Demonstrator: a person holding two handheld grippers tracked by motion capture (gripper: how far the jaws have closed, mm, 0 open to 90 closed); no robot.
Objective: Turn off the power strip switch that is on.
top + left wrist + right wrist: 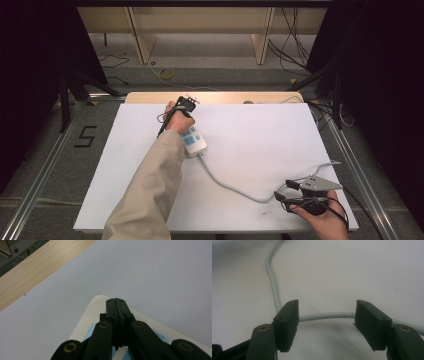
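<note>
Pretty bare setup: white table sheet (260, 135) over a pale wooden tabletop (150, 97), with only a strip of wood peeking out along the far edge. Past that, grey floor, loose black cables, a small yellow coil (166, 74) and light wooden shelf legs. Also a black "5" mark (85, 136) on the floor off to the left. Nothing piled between the two tools, just open sheet.

Left gripper (186, 106) was up near the far middle of the table, right over the far end of the power strip (194, 141). In the left gripper view, tips (117, 307) pressed flat together with no gap, sitting above the strip's rounded white corner (100, 302); couldn't tell if actually touching it.

Right gripper (281, 192) sat near the front right corner, jaws spread wide. Grey cable (235, 187) ran from the strip's near end, curved down across the sheet and crossed right between those open jaws; in the right gripper view the cable (324, 316) passed across the gap from one black pad (287, 322) to the other, neither one clamped on it.

Strip: white plastic, rounded slab, light blue patches on top. Cable: smooth, round, pale grey, bendy. Jaws: matte black, blocky, brass-coloured rivets. Sheet: plain, matte, flat.
</note>
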